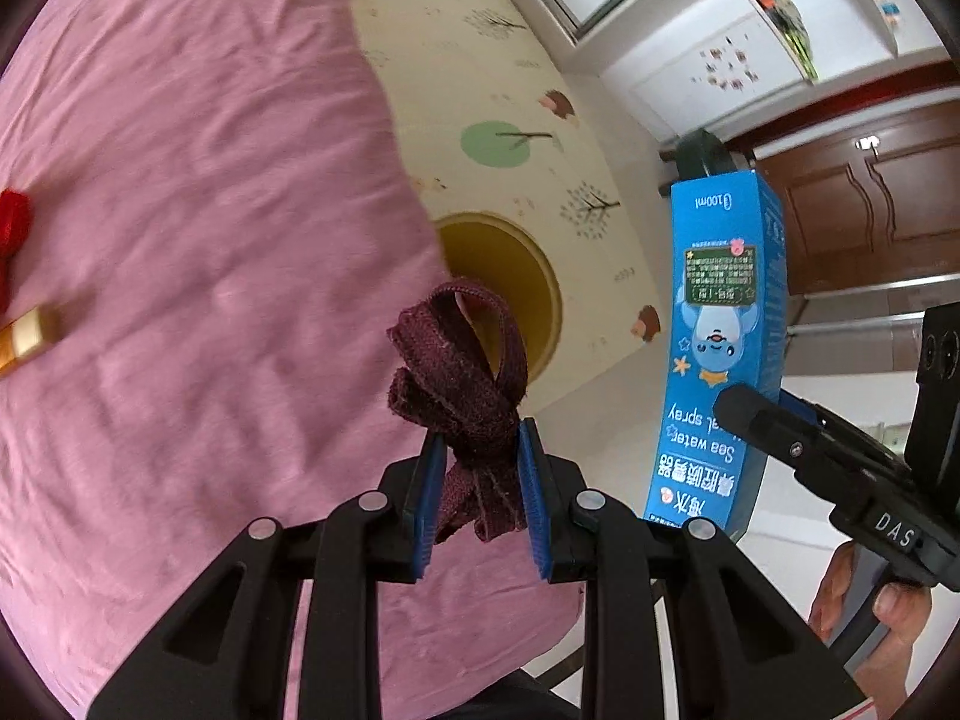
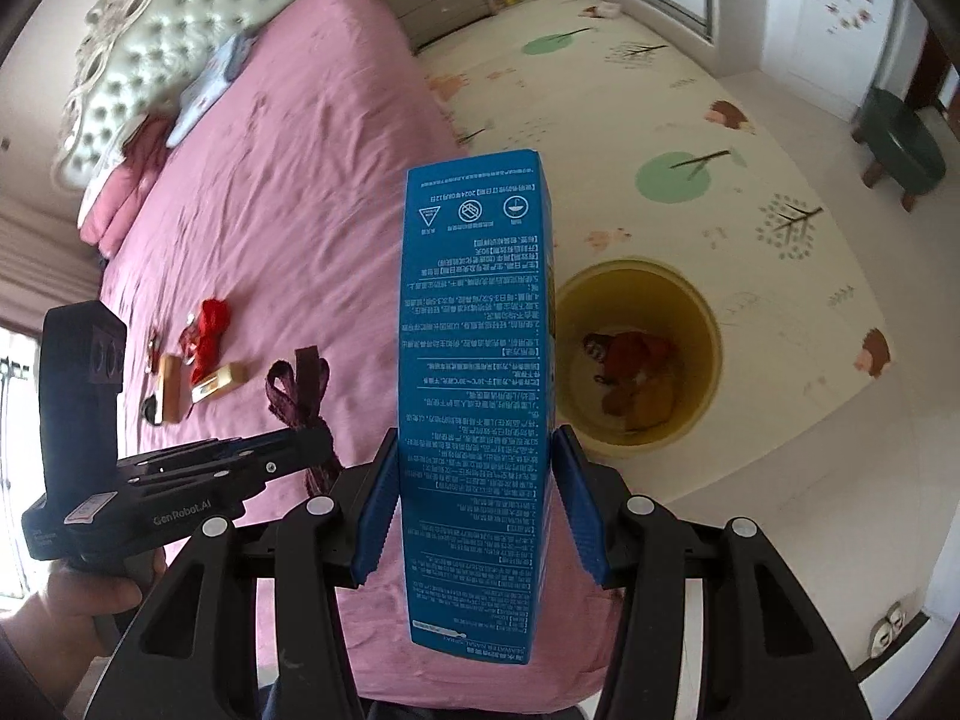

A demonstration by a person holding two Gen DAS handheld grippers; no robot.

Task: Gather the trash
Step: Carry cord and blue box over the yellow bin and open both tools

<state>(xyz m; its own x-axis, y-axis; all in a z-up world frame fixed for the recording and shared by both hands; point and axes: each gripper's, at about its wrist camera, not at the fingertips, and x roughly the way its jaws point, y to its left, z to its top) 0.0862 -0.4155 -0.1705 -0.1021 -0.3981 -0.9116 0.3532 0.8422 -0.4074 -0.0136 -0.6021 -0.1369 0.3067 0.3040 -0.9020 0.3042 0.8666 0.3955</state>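
My left gripper [image 1: 480,450] is shut on a dark maroon ribbon [image 1: 462,372] and holds it above the edge of the pink bed [image 1: 180,180]. My right gripper [image 2: 477,450] is shut on a tall blue nasal-spray box [image 2: 474,360], held upright; the box also shows in the left wrist view [image 1: 720,330]. A yellow waste bin [image 2: 702,306] stands on the floor beside the bed, with red and orange trash inside; it also shows in the left wrist view [image 1: 528,276] just beyond the ribbon. The left gripper with the ribbon [image 2: 300,384] shows in the right wrist view.
On the bed lie a red cloth piece [image 2: 210,330], two small tan boxes [image 2: 219,381] and pillows near the headboard [image 2: 156,48]. A patterned play mat [image 2: 690,120] covers the floor. A green stool [image 2: 900,138] stands at the far right.
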